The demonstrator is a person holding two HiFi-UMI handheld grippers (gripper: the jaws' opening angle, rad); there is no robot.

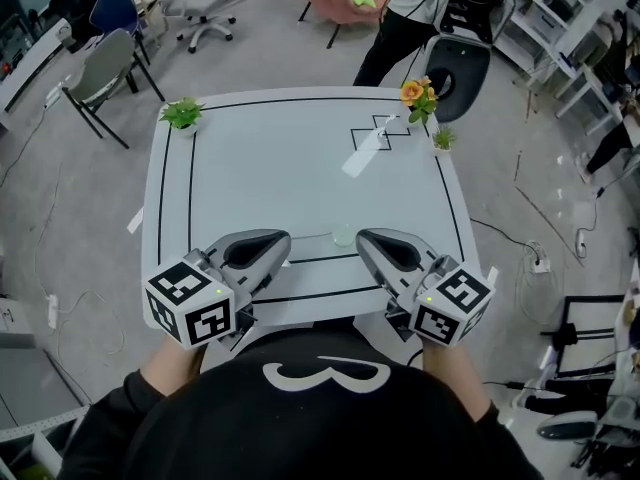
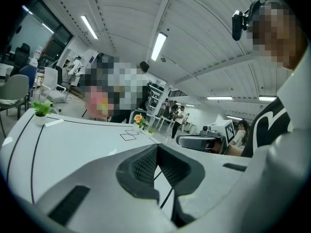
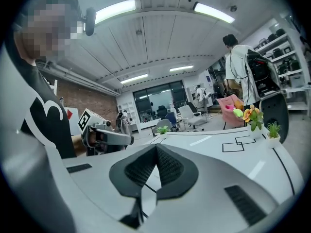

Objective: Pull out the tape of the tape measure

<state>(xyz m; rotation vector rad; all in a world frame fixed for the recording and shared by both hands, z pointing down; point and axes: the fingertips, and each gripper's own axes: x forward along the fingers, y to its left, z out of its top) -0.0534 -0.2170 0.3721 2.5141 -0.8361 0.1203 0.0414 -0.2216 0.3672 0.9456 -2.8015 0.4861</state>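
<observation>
Two clenched, empty tools, the left gripper [image 1: 282, 240] and the right gripper [image 1: 364, 238], flank a small pale-green round object [image 1: 343, 235], likely the tape measure, on the white table's [image 1: 260, 168] near edge, nearer the right.

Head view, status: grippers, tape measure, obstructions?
Left gripper shut, empty. Right gripper shut, empty. Small pale-green round object between them, likely the tape measure, untouched. Nothing blocks it.
</observation>
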